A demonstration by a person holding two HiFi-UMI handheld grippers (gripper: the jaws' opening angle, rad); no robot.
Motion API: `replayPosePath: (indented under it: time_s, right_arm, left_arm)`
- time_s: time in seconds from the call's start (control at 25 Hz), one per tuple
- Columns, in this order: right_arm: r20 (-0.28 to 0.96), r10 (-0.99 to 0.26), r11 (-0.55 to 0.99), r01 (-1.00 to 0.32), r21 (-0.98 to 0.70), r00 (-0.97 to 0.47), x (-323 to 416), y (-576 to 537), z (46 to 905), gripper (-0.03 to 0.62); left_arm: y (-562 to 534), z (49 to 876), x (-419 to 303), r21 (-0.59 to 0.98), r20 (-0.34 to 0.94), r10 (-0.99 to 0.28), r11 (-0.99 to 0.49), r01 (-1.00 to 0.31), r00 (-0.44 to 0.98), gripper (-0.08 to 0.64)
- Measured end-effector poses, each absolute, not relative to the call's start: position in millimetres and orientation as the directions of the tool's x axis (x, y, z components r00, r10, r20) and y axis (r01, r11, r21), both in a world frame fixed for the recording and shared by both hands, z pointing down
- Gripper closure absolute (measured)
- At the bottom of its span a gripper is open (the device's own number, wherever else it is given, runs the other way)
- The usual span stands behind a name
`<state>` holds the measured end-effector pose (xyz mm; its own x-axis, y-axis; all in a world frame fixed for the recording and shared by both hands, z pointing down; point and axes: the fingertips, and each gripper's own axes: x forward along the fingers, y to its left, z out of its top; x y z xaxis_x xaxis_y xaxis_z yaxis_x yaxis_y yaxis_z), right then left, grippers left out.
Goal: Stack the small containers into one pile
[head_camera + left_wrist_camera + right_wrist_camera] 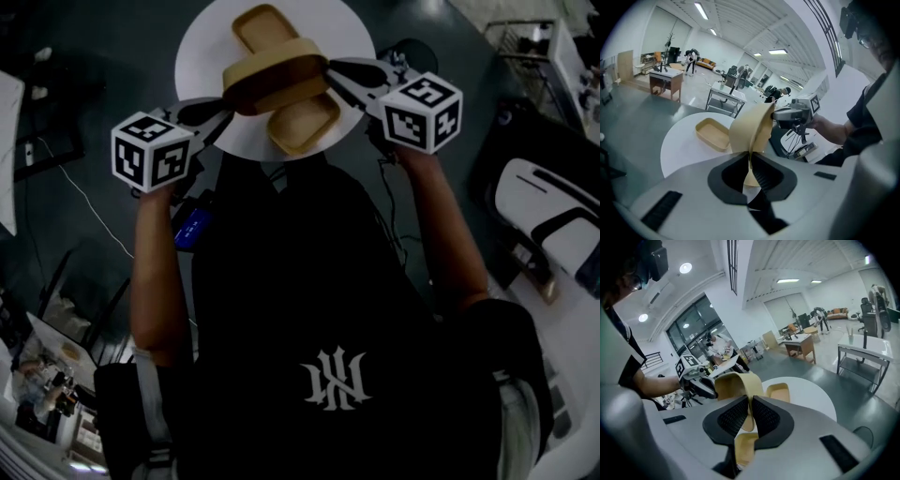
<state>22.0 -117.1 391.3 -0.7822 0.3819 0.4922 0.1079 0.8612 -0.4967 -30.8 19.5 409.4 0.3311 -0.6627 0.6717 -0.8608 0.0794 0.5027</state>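
A tan container (277, 82) hangs tilted above the white round table (202, 56), held at both ends. My left gripper (225, 105) is shut on its left rim and my right gripper (330, 73) is shut on its right rim. Right below it a second tan container (309, 127) lies on the table, and a third (265, 28) lies farther back. In the left gripper view the held container (752, 126) rises from between my jaws, with the far container (712, 133) on the table behind. The right gripper view shows the held container (738, 380) pinched between the pads.
A white device (553, 211) and a wire rack (530, 42) stand to the right of the table. A thin cable (84, 202) runs over the dark floor at the left. Desks (665, 79) and chairs fill the room beyond.
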Motion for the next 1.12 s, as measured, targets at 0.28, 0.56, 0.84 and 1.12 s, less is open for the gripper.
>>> replayPosePath:
  time_s: [0.28, 0.56, 0.84, 1.12]
  right_arm:
    - [0.518, 0.486, 0.839, 0.209, -0.503, -0.703, 19, -97, 397, 0.535]
    - [0.567, 0.508, 0.841, 0.230, -0.490, -0.649, 20, -77, 398, 0.535]
    - [0.611, 0.484, 0.864, 0.232, -0.447, -0.626, 23, -37, 398, 0.535]
    - [0.655, 0.461, 0.884, 0.243, -0.400, -0.599, 48, -26, 392, 0.535]
  left_arm:
    - [49, 417, -1, 0.543, 0.661, -0.697, 0.188, -0.818, 0.278, 0.532]
    - [71, 422, 10, 0.566, 0.631, -0.734, 0.215, -0.796, 0.251, 0.532]
    - [109, 433, 23, 0.600, 0.605, -0.754, 0.219, -0.770, 0.256, 0.532]
    - [119, 429, 48, 0.630, 0.556, -0.802, 0.235, -0.740, 0.219, 0.535]
